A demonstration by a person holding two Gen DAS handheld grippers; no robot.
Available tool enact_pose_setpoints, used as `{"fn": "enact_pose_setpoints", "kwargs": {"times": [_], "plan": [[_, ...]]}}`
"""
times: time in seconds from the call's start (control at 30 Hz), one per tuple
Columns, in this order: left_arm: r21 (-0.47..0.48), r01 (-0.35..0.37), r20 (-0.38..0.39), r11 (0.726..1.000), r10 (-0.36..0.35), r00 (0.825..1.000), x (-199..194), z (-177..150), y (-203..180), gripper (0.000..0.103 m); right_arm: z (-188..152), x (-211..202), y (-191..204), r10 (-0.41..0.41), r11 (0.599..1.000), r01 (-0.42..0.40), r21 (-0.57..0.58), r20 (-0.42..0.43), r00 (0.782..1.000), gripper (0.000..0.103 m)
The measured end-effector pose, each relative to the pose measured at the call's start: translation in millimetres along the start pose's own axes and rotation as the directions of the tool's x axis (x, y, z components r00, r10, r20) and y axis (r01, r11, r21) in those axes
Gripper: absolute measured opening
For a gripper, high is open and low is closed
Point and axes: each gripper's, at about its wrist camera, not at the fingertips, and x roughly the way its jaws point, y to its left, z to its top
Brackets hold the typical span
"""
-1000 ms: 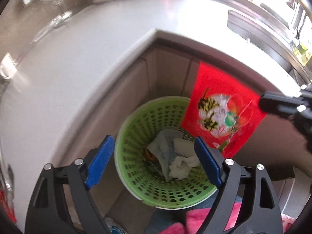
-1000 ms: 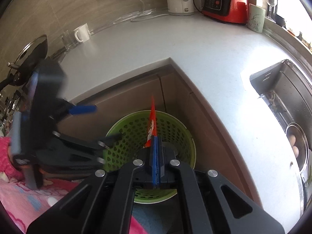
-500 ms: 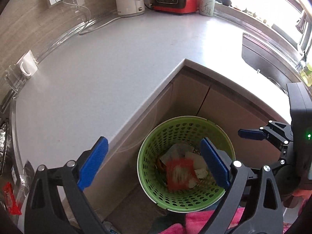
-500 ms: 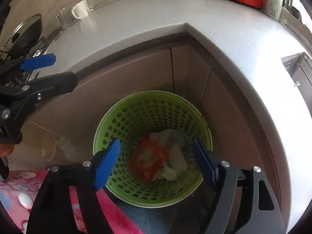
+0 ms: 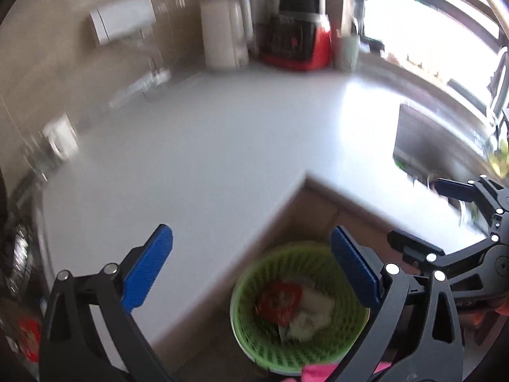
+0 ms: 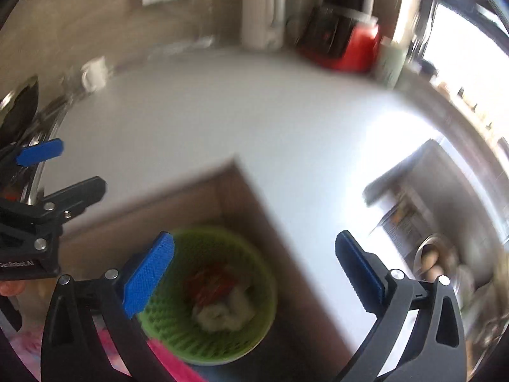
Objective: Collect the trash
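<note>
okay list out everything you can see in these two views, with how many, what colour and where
Perforated plastic basket: one, green, on the floor in the counter's inner corner.
Crumpled wrapper: one, red, inside the basket.
Crumpled paper: some, white, in the basket beside the wrapper.
Countertop: one, white, L-shaped.
Kettle: one, white, at the back wall.
Kitchen appliance: one, red and black, beside the kettle.
Mug: one, white, counter's left.
Sink: one, steel, right.
Left gripper: blue pads, opening, nothing between.
Right gripper: blue pads, opening, nothing between.
</note>
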Motion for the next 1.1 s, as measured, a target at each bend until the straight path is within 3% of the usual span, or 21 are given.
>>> {"fn": "enact_pose_setpoints", "kwargs": {"times": [0.1,0.3,0.47,0.63,0.73,0.83,0.97,1.1], "plan": [[-0.017,-0.039,0.094,0.999,0.041,0.995,-25.9,39.1,8.2,0.095,35.0,-22.1,-11.2,-0.023,1.000,0.022,0.017,0.070,0.997,0.101],[-0.107,-0.063,0.238,0.992,0.087,0.967,-78.1,111.5,30.4,0.095,108.0,-61.9,-24.0,-0.014,1.000,0.011,0.016,0.208,0.978,0.101],[-0.147,-0.136,0.328,0.980,0.178,0.928,-115.6,156.4,44.4,0.095,166.5,-92.5,-23.8,-0.019,0.999,0.026,-0.018,0.303,0.953,0.101],[-0.220,-0.194,0.316,0.956,0.258,0.913,-132.0,179.5,58.7,0.095,212.2,-118.6,-15.1,-0.040,0.998,0.052,-0.023,0.353,0.935,0.101],[-0.275,-0.196,0.279,0.941,0.273,0.921,-131.0,183.1,68.4,0.095,226.6,-120.0,-4.8,-0.038,0.999,0.046,-0.014,0.362,0.931,0.101],[-0.312,-0.189,0.242,0.931,0.270,0.932,-123.1,183.7,76.5,0.095,231.1,-112.9,0.4,0.001,1.000,-0.003,0.007,0.340,0.940,0.101],[-0.322,-0.210,0.218,0.923,0.288,0.932,-114.3,184.2,81.6,0.095,230.8,-104.3,2.2,0.040,0.998,-0.057,0.041,0.327,0.944,0.101],[-0.326,-0.215,0.228,0.921,0.297,0.927,-113.6,186.6,83.3,0.095,230.1,-103.4,3.8,0.039,0.998,-0.055,0.038,0.330,0.943,0.101]]}}
